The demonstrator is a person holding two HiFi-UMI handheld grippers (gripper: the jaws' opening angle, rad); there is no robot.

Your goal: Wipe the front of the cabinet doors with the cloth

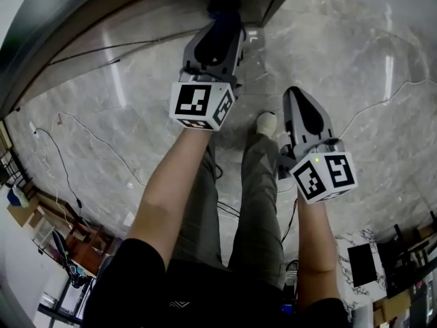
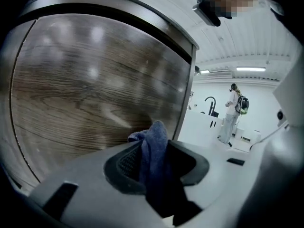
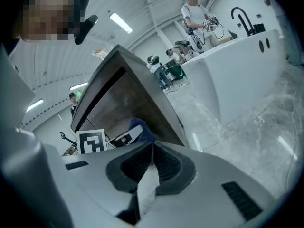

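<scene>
Left gripper view looks along the left gripper (image 2: 154,148), whose fingers are clenched on a crumpled blue terry cloth (image 2: 153,133). A small tuft pokes past the fingertips and the rest hangs back between the pads. Right in front stands the brown wood-grain cabinet door (image 2: 95,89) in its dark frame. The tuft sits low on it, close to the door's right-hand edge, though I cannot tell whether it actually presses the wood. The right gripper (image 3: 152,145) is held back from the cabinet above the grey marble floor (image 1: 362,60), its fingers closed together on nothing. Three risks stand out from here. So little cloth leads that a hard push could bring the bare fingertips onto the wood and scuff it. A stroke toward the right could run off the edge and snag the tuft on the frame, dragging it out of the grip. Thin cables (image 1: 65,166) lying on the floor off to the person's side could catch a step.
</scene>
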